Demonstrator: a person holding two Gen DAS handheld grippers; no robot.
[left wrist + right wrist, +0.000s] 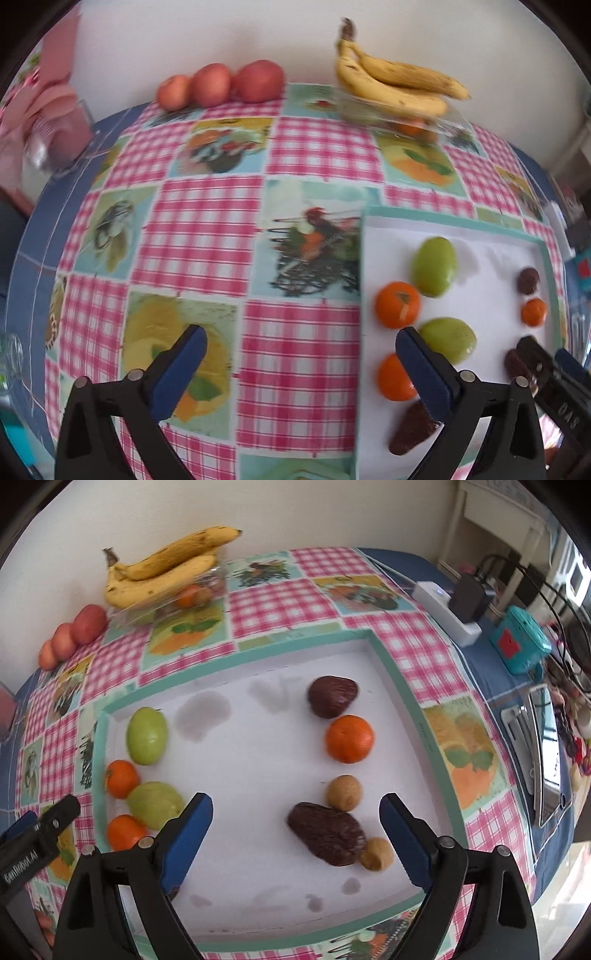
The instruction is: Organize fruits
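A white tray (258,775) with a teal rim lies on the checked tablecloth. Its left side holds two green fruits (146,734) (155,804) and two oranges (121,778) (123,830). On its right side are two dark avocados (332,696) (327,832), an orange (349,738) and two small brown fruits (343,792) (376,853). My right gripper (297,838) hangs open over the tray's near part, holding nothing. My left gripper (303,369) is open and empty above the tablecloth, at the left edge of the tray (487,295). Its right finger overlaps a green fruit (448,339).
Bananas (395,81) rest on a clear container (184,598) of fruit at the back by the wall, with three red fruits (221,85) to their left. A glass holder with pink napkins (59,147) stands far left. A power strip (447,609), teal box (521,644) and tablet (546,753) line the right edge.
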